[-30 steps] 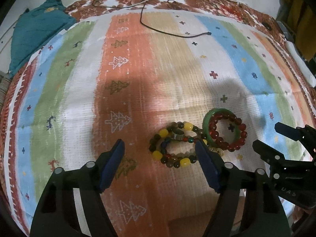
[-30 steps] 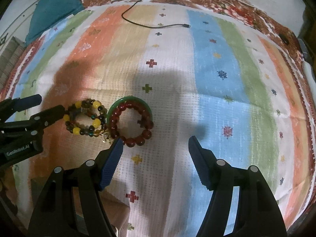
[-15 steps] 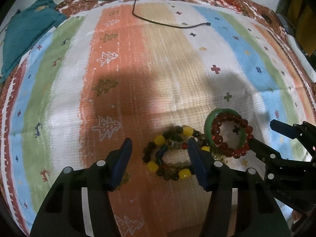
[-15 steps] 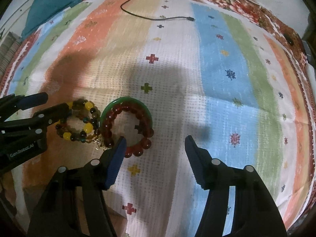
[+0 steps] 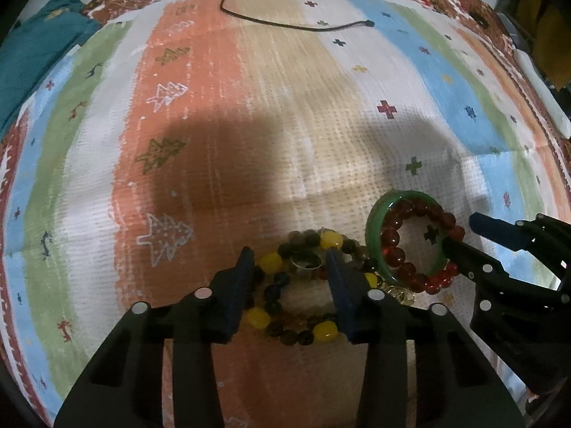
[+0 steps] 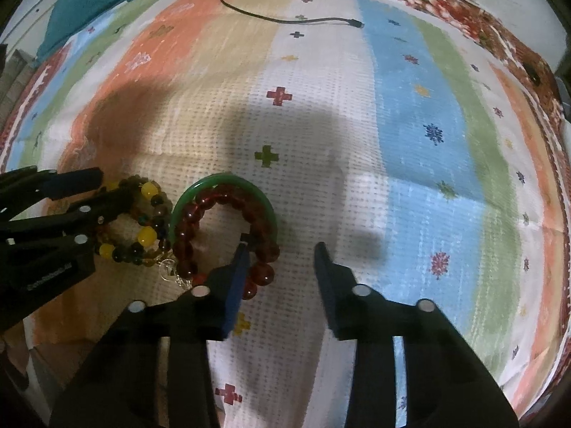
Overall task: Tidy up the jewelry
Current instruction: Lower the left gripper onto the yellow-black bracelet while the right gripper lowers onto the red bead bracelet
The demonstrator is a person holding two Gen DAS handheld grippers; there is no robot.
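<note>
Progress: early, by my judgement. All the jewelry lies in one touching cluster on the striped blanket (image 5: 249, 89); nothing is set apart yet and no box or tray shows.
Left gripper (image 5: 289, 262): jaws spread, low over the yellow-and-dark bead bracelet (image 5: 296, 299), straddling its far side and the small metal ring (image 5: 304, 262) without pinching either.
Right gripper (image 6: 280, 255): jaws spread, holding nothing; its left finger (image 6: 235, 285) overlaps the near rim of the red bead bracelet (image 6: 221, 230).
Green bangle (image 6: 223, 187): lies flat, with the red bead bracelet inside it and partly over it.
Place: the cluster sits toward the near edge of the blanket, where the orange and white stripes meet.
Orientation: the bracelets are round loops lying flat, openings facing up, so none has a real long axis; the cluster as a whole runs left to right.
Left to do: separate every piece.
</note>
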